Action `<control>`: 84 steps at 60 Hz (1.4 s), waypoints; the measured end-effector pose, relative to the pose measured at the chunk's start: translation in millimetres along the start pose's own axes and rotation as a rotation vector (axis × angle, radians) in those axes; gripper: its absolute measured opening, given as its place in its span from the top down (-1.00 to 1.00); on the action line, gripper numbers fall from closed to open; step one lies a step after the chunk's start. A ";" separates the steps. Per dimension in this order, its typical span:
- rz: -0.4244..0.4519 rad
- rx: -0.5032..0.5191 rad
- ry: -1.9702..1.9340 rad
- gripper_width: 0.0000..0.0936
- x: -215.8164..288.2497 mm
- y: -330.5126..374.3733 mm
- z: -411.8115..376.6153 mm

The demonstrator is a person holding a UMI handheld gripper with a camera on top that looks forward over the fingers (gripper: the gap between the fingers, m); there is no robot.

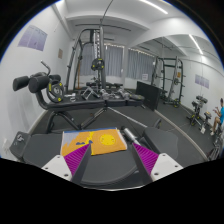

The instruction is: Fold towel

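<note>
Magenta pads [68,162] on the two fingers stand wide apart, so the gripper [106,166] is open and holds nothing. Just beyond the fingertips the orange-and-purple towel [92,143] lies spread flat on the grey table [40,150]. A good fold likely starts by pinching one near corner cleanly, without bunching. Gym equipment [95,75] stands behind.

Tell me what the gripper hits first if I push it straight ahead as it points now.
Most likely the orange towel on the grey table, just ahead of the open gripper; its height above the towel is unclear.
</note>
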State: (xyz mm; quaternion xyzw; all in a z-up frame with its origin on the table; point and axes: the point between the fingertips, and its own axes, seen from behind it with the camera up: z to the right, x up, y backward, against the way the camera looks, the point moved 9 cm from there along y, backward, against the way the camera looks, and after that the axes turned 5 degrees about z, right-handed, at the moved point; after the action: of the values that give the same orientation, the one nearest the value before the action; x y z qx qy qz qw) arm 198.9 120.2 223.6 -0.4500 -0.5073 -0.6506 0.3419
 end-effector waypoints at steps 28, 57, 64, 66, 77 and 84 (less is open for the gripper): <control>-0.001 0.258 0.107 -0.82 -13.5 -116.3 -154.1; -0.132 0.313 0.092 -0.82 -61.1 -225.3 -240.1; -0.183 0.303 0.100 -0.82 -85.3 -246.6 -244.9; -0.205 0.299 0.103 -0.83 -91.5 -252.0 -246.5; -0.165 0.273 0.134 -0.37 -92.6 -256.1 -247.0; -0.155 0.215 0.175 0.92 -90.3 -257.5 -242.2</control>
State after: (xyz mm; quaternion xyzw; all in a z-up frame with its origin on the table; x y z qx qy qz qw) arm -58.4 -50.5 29.2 -0.3120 -0.5757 -0.6534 0.3799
